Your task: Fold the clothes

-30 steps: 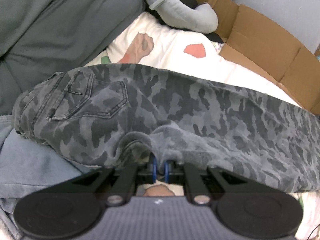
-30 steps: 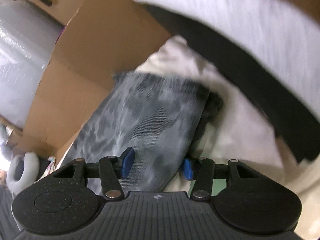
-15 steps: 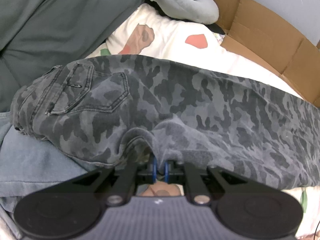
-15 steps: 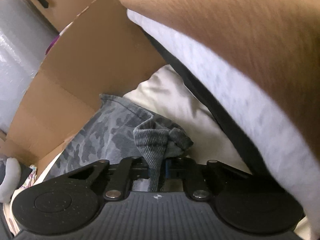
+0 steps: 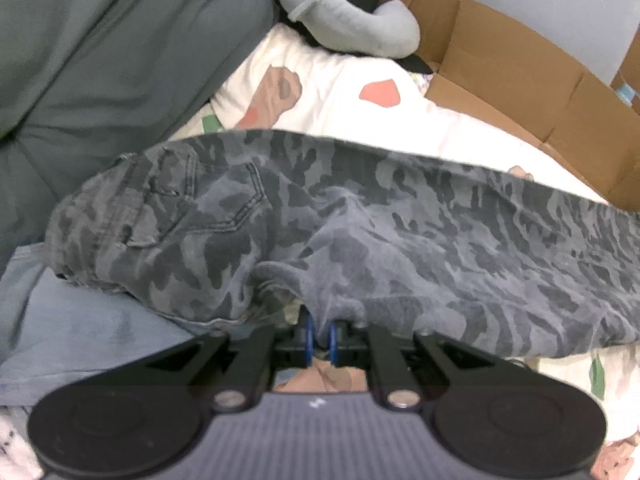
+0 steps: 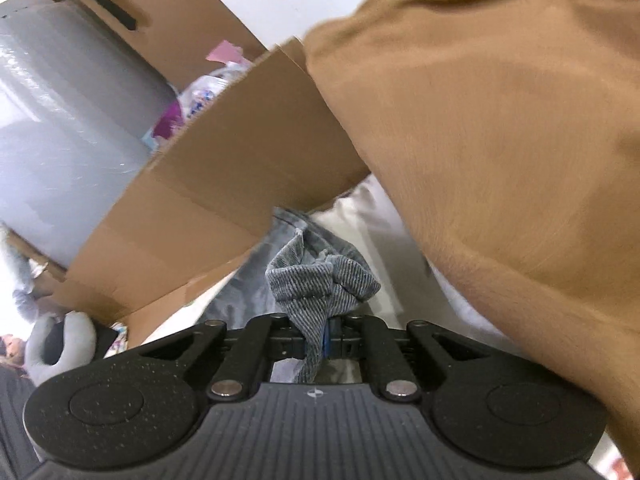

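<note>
Grey camouflage trousers (image 5: 360,232) lie stretched across a white patterned bed sheet (image 5: 340,92), waistband and back pocket at the left, leg running off to the right. My left gripper (image 5: 319,336) is shut on a fold of the trousers near the seat. In the right wrist view my right gripper (image 6: 320,340) is shut on the bunched leg end of the trousers (image 6: 320,284), lifted off the sheet.
A dark green cover (image 5: 100,60) lies at the left, a light blue garment (image 5: 80,328) under the waistband. A grey neck pillow (image 5: 348,20) and cardboard boxes (image 5: 520,92) border the bed's far side. A tan sleeve (image 6: 500,160) fills the right wrist view's right side.
My right gripper closed on the trouser leg end and lifted it, the view tilting up. My left gripper kept its hold and shifted the trousers slightly.
</note>
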A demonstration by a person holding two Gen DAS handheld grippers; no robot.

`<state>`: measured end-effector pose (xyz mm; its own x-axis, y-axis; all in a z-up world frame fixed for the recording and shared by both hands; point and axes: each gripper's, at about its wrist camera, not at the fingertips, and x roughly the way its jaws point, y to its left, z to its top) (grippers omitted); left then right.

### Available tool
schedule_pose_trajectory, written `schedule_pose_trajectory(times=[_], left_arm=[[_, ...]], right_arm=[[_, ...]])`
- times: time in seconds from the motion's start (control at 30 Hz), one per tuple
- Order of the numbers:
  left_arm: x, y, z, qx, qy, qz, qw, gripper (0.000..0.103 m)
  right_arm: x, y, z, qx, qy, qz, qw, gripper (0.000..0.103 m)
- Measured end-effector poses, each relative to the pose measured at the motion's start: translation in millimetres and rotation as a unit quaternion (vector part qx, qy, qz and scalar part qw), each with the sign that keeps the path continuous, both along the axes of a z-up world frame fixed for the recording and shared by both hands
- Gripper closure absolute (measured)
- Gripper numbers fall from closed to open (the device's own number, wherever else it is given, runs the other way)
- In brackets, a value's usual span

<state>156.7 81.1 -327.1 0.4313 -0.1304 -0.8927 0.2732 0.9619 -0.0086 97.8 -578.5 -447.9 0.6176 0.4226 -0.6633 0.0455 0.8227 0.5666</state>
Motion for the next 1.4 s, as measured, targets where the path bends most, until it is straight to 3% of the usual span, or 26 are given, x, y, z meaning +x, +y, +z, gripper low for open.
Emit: schedule_pose_trajectory(times=[0.3, 0.87, 1.1, 1.4], left_arm=[[-20, 9, 28, 0.012, -0.009, -0.020, 0.9997, 0.096], [-80, -15, 5, 0.020, 0.015, -0.017, 0.9995, 0.096], [-82, -15, 7, 0.012, 0.011, -0.019, 0.9997, 0.096], [-81, 0, -1, -0.006, 0.015, -0.025, 0.9996, 0.096]], right_arm=[[-41, -37, 37, 0.007, 0.029, 0.020, 0.999, 0.099], [-122, -125, 66, -0.001, 0.068, -0.004, 0.998, 0.099], [-148, -152, 74, -0.002, 0.089, -0.016, 0.996, 0.099], [-184, -186, 86, -0.037, 0.115, -0.019, 0.992, 0.099]])
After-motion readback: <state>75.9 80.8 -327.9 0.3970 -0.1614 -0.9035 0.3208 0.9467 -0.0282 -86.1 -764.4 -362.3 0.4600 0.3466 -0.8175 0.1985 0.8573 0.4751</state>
